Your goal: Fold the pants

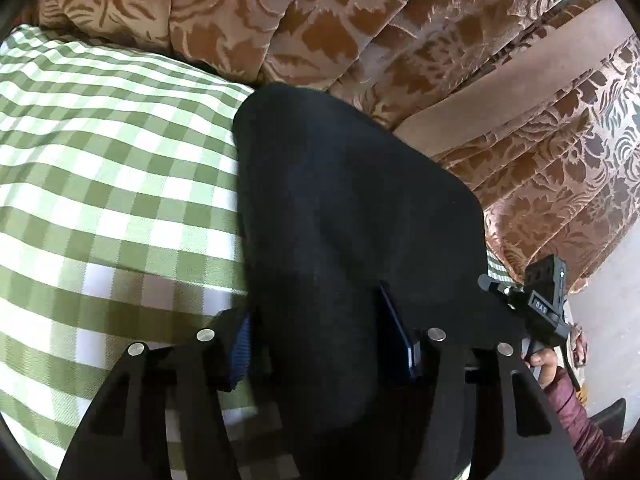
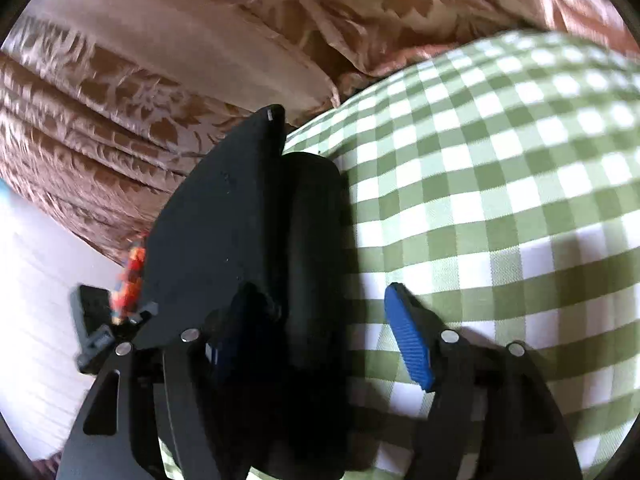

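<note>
1. Two grippers work over a green-checked cloth [image 1: 100, 184] that covers the surface; patterned brown curtains [image 1: 440, 40] hang behind it.
2. Farthest left in the left wrist view is bare checked cloth. The dark pants [image 1: 352, 208] lie to its right, a folded bundle whose long axis runs straight away from the left gripper [image 1: 324, 344].
3. The left gripper stands spread, one blue pad on each side of the bundle's near end; whether the pads actually press the fabric I cannot tell.
4. At the right edge of that view the right gripper's body [image 1: 544, 300] sits just beside the bundle's near right corner.
5. In the right wrist view the pants [image 2: 256, 220] fill the left half, and the right gripper [image 2: 320, 336] is spread wide, its right pad clear over cloth and its left pad buried in dark fabric.
6. Both grippers sit at the same near end, so the next fold likely carries that end forward along the long axis.
</note>
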